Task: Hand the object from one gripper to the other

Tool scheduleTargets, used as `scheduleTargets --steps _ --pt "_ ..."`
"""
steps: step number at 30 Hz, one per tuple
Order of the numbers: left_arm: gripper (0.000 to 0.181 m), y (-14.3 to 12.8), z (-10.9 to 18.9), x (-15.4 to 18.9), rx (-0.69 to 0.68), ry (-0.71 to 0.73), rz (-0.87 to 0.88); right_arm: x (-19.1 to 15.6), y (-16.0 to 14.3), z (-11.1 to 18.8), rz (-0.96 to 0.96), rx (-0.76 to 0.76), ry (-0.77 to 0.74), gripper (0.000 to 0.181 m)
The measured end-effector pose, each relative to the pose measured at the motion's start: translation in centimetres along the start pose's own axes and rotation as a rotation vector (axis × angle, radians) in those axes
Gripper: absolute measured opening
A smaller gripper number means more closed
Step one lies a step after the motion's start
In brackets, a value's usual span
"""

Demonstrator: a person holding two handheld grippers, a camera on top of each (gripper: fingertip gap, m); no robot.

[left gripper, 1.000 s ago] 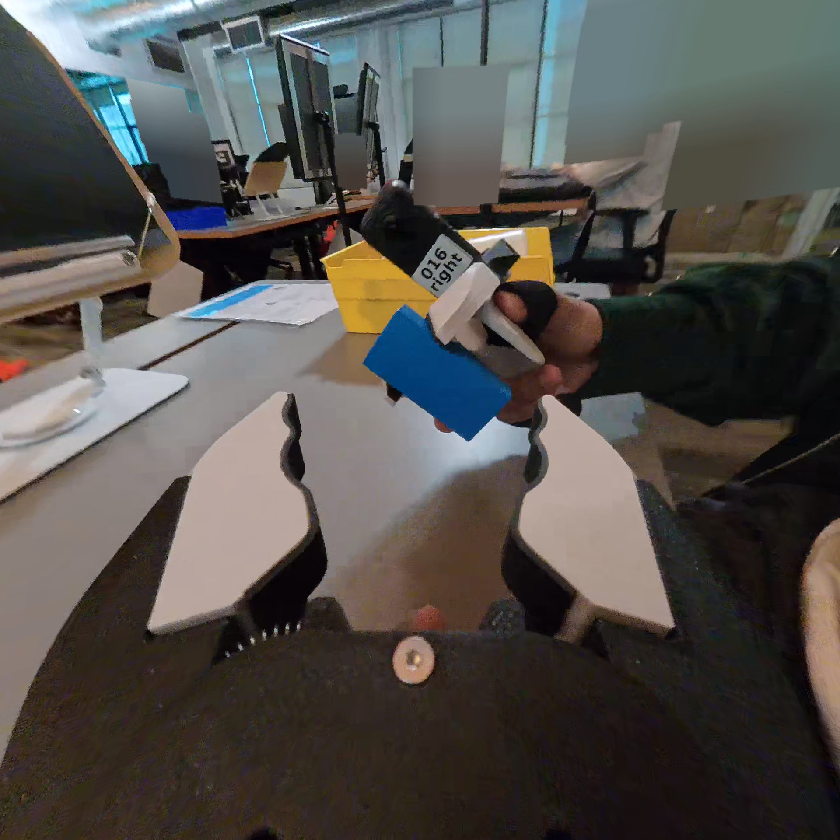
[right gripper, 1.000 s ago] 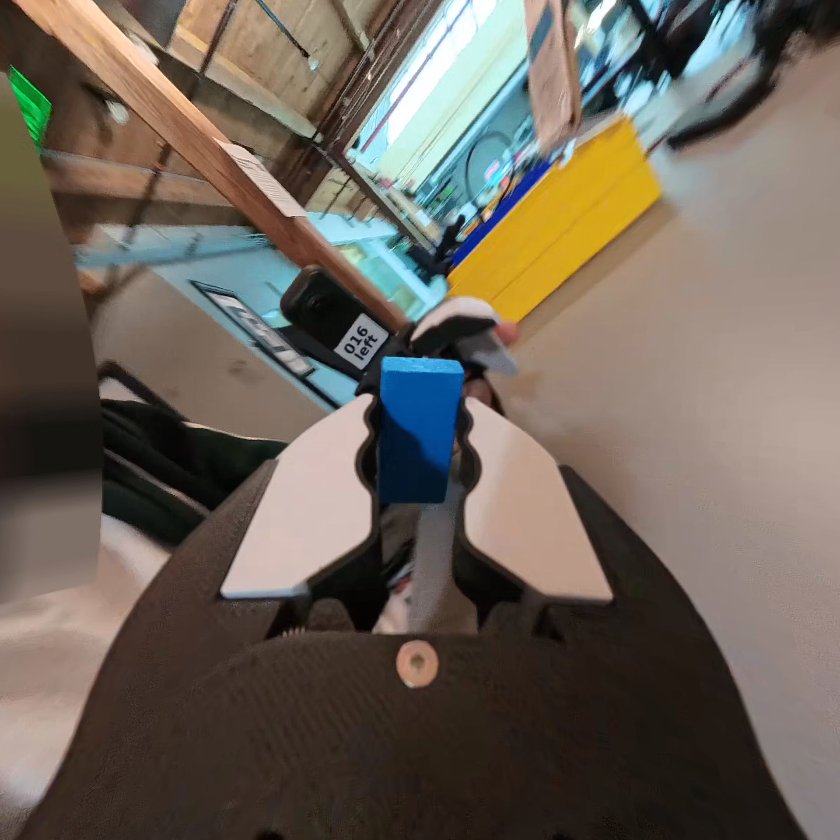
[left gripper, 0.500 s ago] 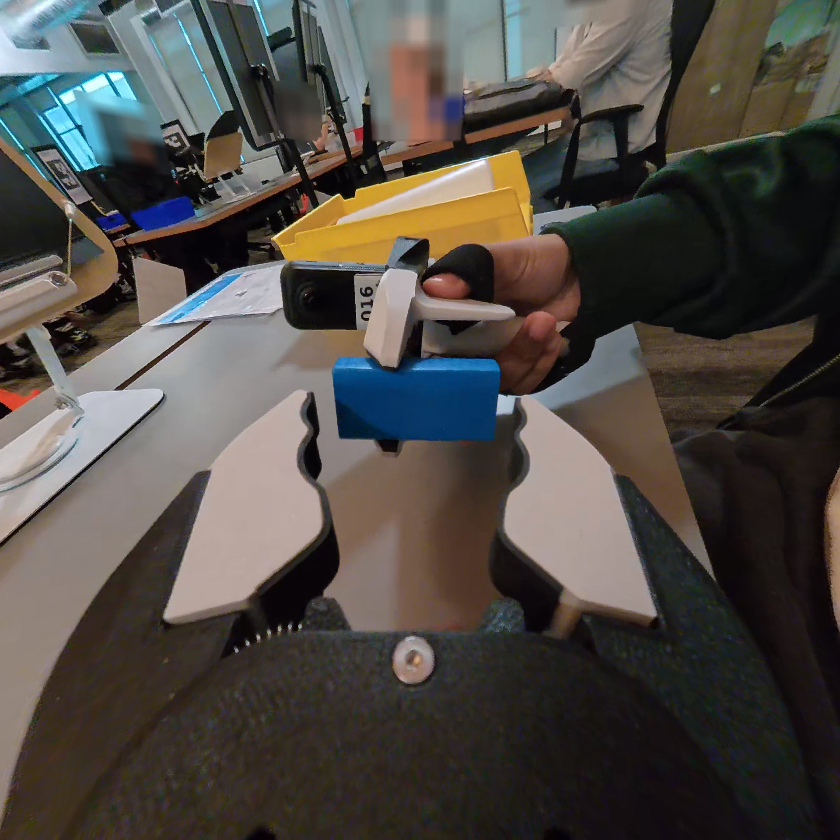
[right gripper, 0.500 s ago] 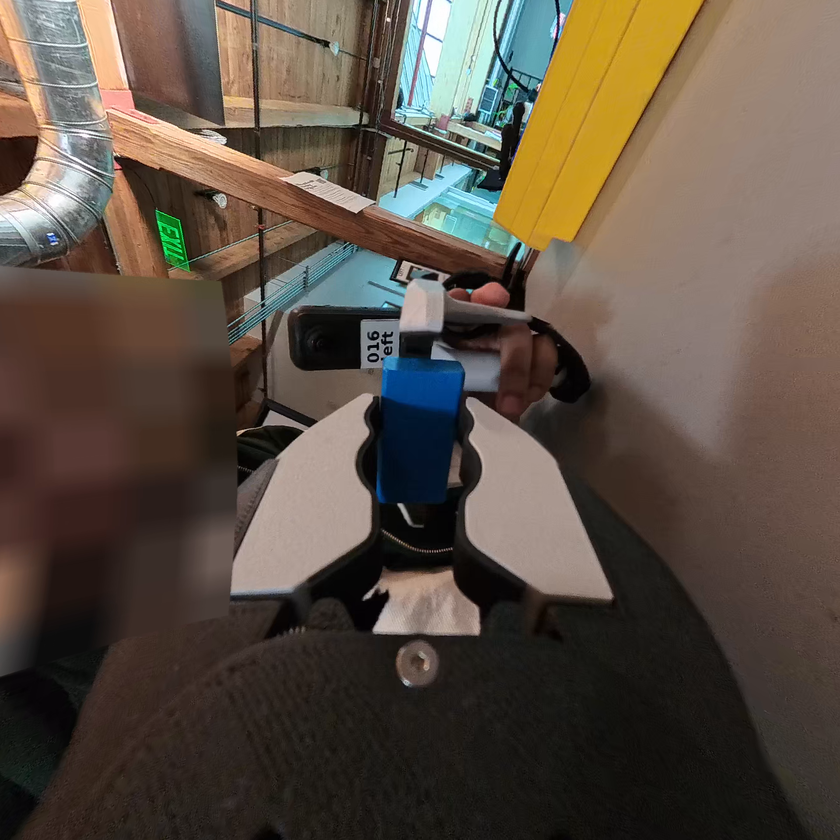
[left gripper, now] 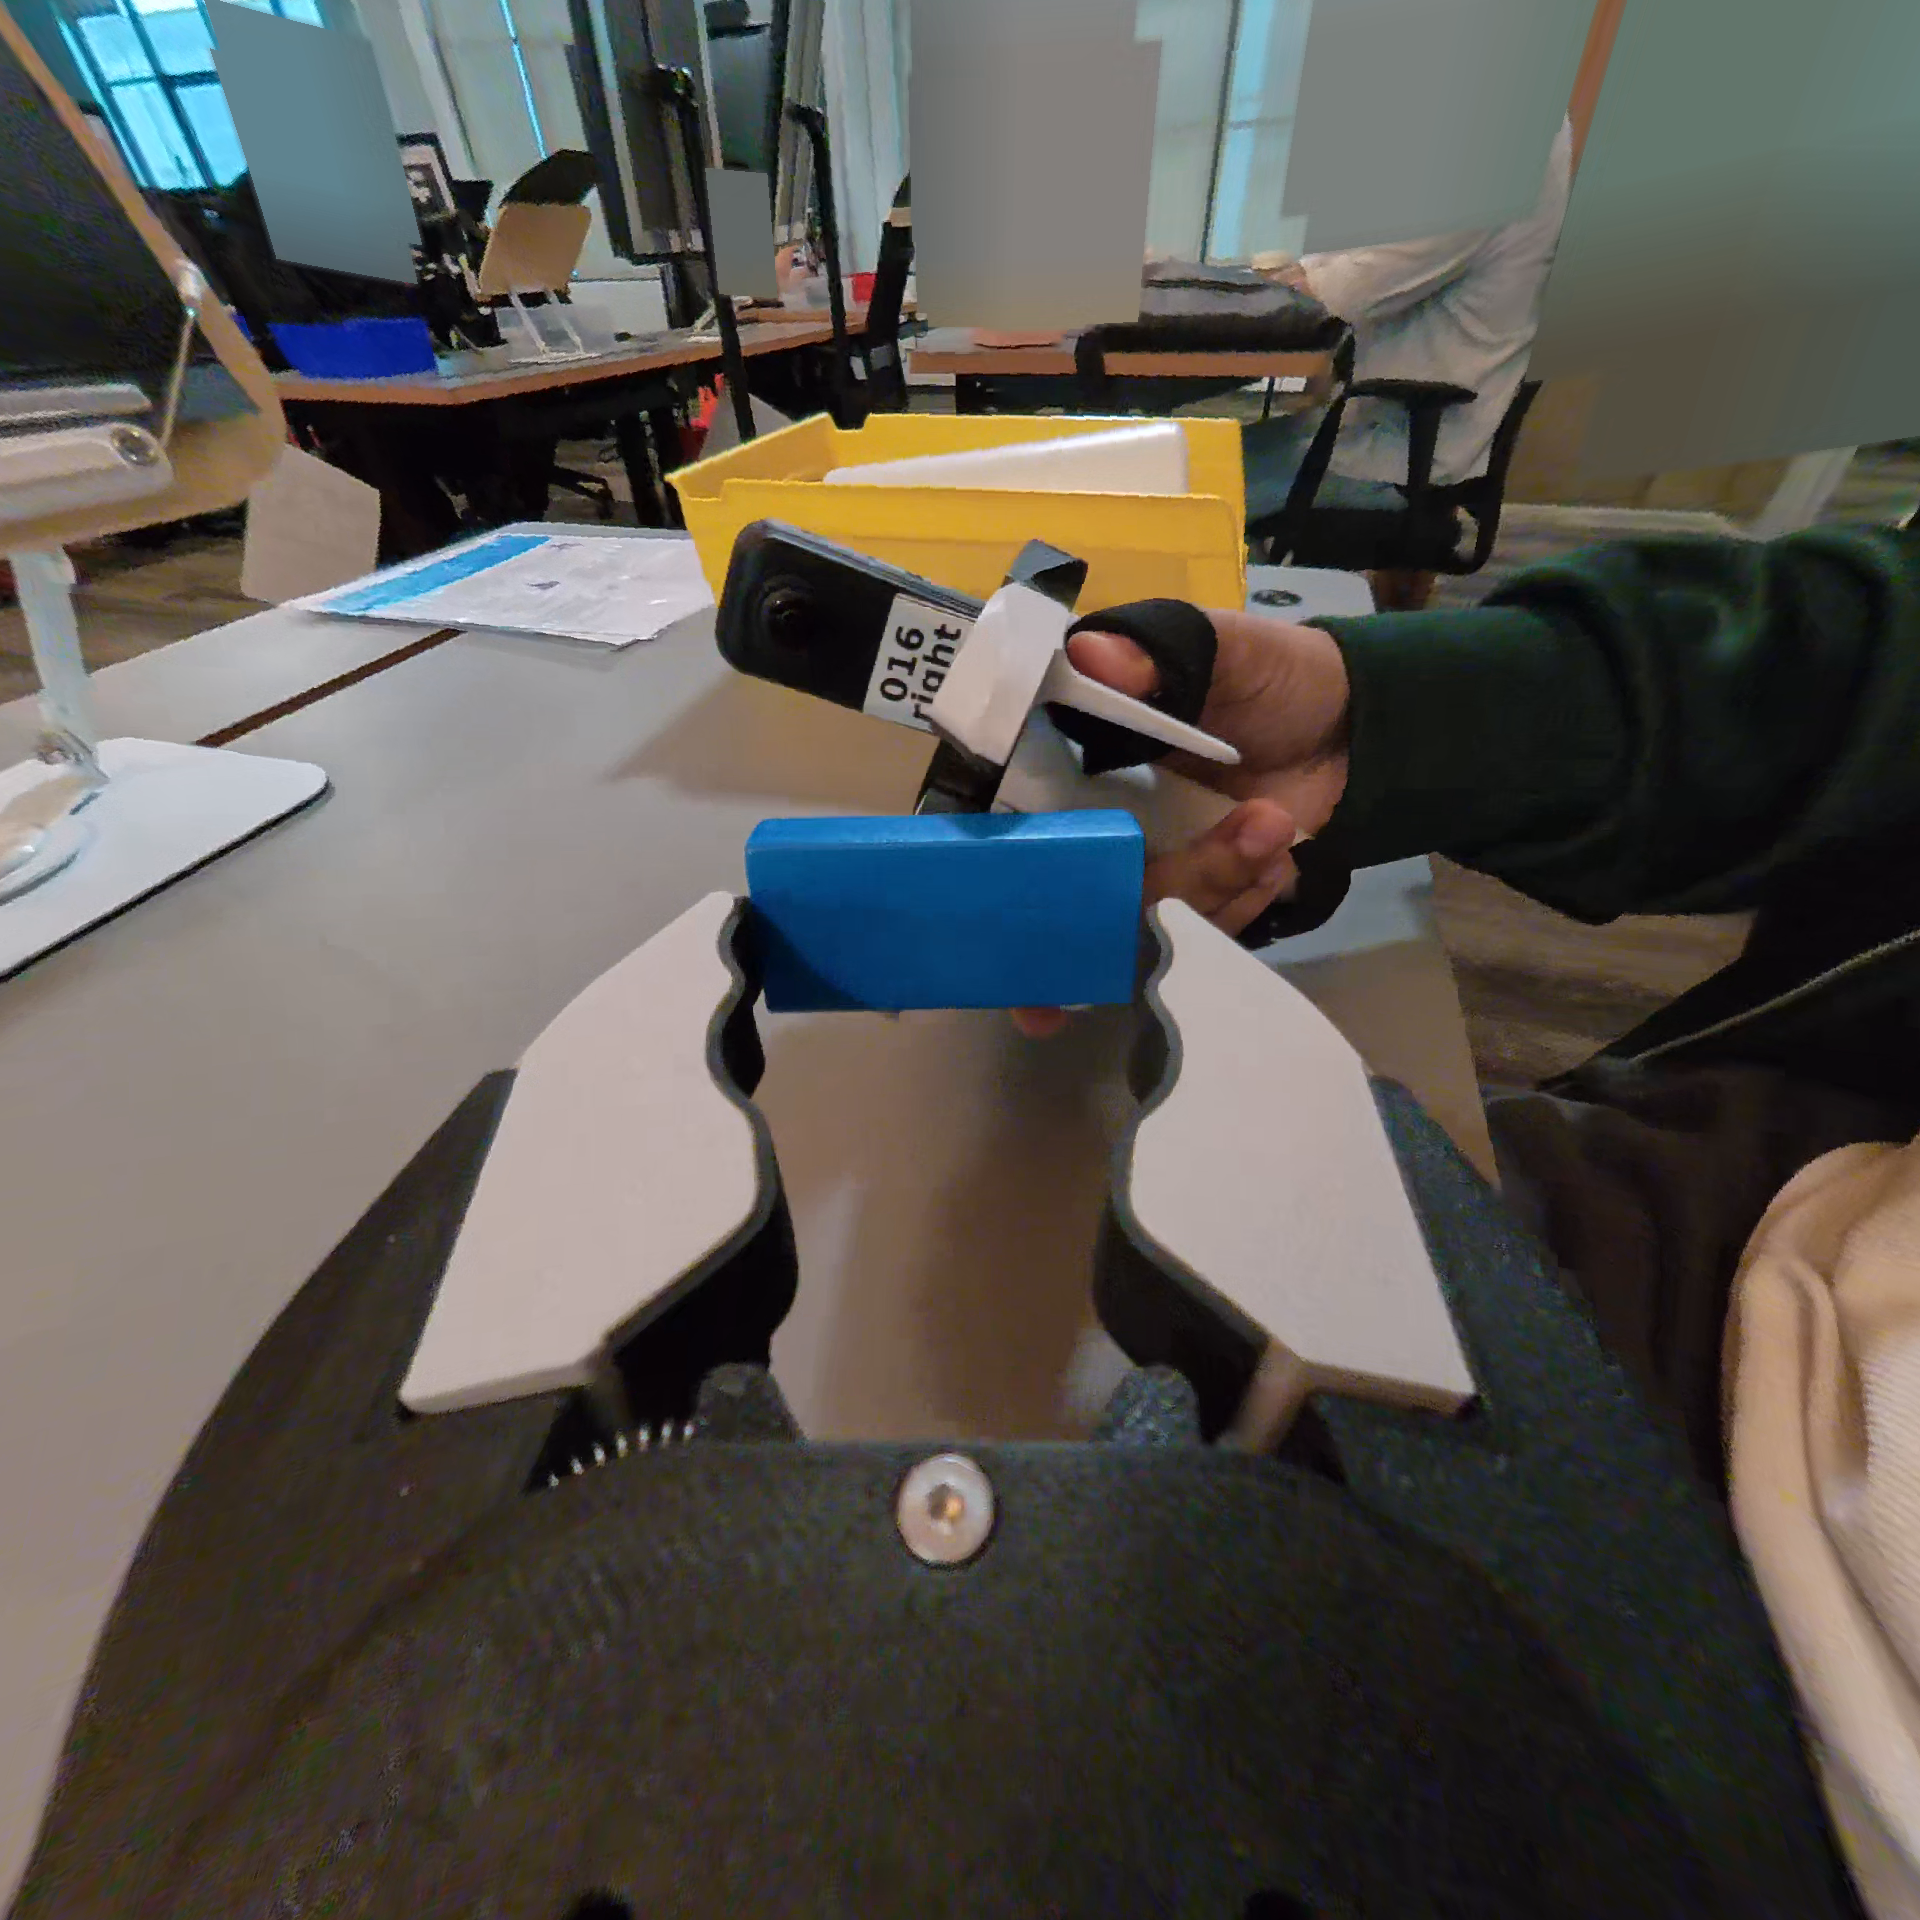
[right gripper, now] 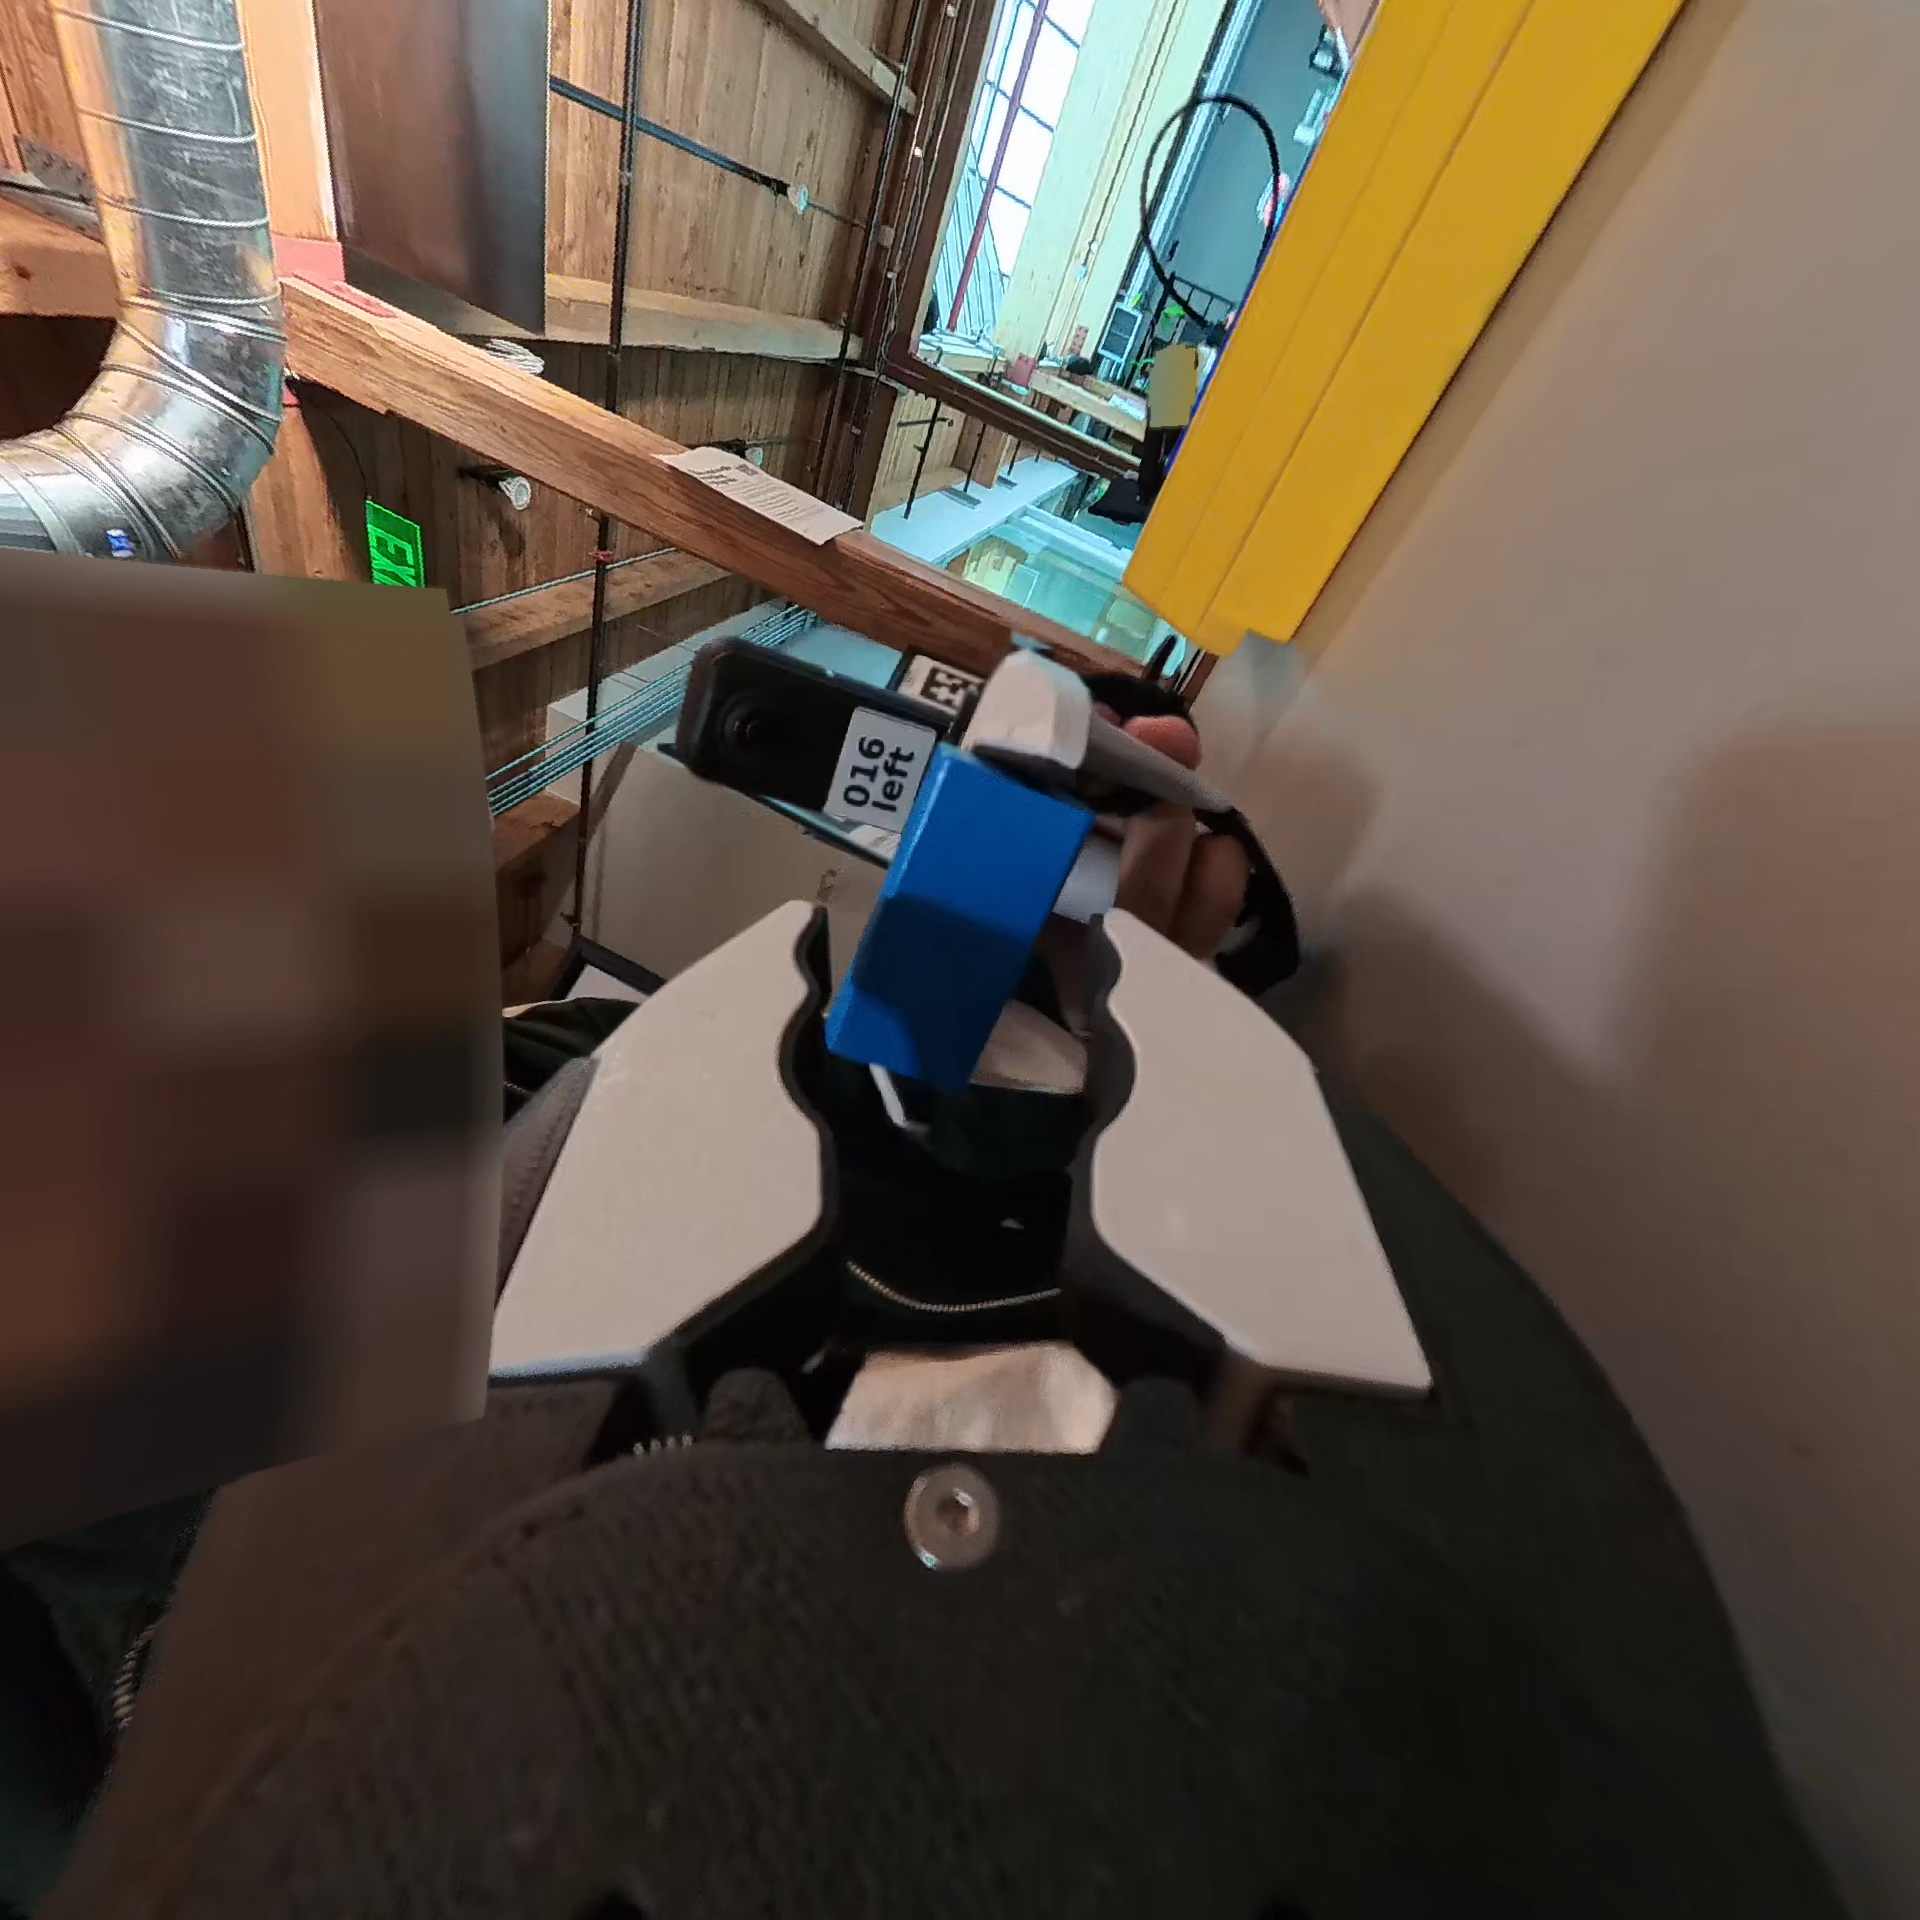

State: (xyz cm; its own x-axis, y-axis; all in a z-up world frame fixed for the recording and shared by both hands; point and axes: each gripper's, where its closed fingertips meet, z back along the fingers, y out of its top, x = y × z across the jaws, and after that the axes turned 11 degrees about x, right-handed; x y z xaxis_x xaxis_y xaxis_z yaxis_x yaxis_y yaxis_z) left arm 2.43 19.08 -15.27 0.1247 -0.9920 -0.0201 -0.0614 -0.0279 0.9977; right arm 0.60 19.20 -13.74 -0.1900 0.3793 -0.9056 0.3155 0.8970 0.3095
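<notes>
1. Current step: the transfer itself. The blue block (left gripper: 945,914) sits at centre frame in the left wrist view, off the grey table (left gripper: 416,831) and in front of the yellow bin (left gripper: 966,540).

2. Left gripper (left gripper: 940,925): narrowed onto the block. Its 2 fingertips touch the block's 2 short ends, and the long face points back at the camera. The grip is at the very tips only.

3. Right gripper (right gripper: 961,935): spread wide. In the right wrist view the block lies tilted at centre frame, between the 2 fingers, with a visible gap on each side. Neither right finger touches it. Judgement: the block's weight is carried by the left gripper alone.

4. The hand (left gripper: 1257,727) holding the right gripper appears at right of centre in the left wrist view, just behind the block.

5. Next move, as a judgement: back the right gripper straight out along its own fingers, keeping them spread so that neither one clips the tilted block. Hold the left squeeze steady, since a tip-only grip can let the block pivot or slip.
</notes>
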Motion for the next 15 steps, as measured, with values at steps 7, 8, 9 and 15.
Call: scheduleTargets --steps 7,8,9,15 --pt "0.070 1.6 1.1 -1.5 0.140 0.014 0.423 -0.4 2.3 0.4 0.359 0.103 -0.078 0.046" --pt "0.071 1.7 1.3 -1.7 0.161 0.011 0.490 -0.5 2.7 0.6 0.447 0.121 -0.099 0.049" --pt "0.071 1.7 1.5 -1.9 0.173 0.004 0.554 -0.8 3.0 0.6 0.537 0.132 -0.110 0.050" --pt "0.071 3.2 2.1 -1.2 0.258 -0.204 1.074 -2.4 1.6 -0.3 1.230 0.037 -0.119 0.065"
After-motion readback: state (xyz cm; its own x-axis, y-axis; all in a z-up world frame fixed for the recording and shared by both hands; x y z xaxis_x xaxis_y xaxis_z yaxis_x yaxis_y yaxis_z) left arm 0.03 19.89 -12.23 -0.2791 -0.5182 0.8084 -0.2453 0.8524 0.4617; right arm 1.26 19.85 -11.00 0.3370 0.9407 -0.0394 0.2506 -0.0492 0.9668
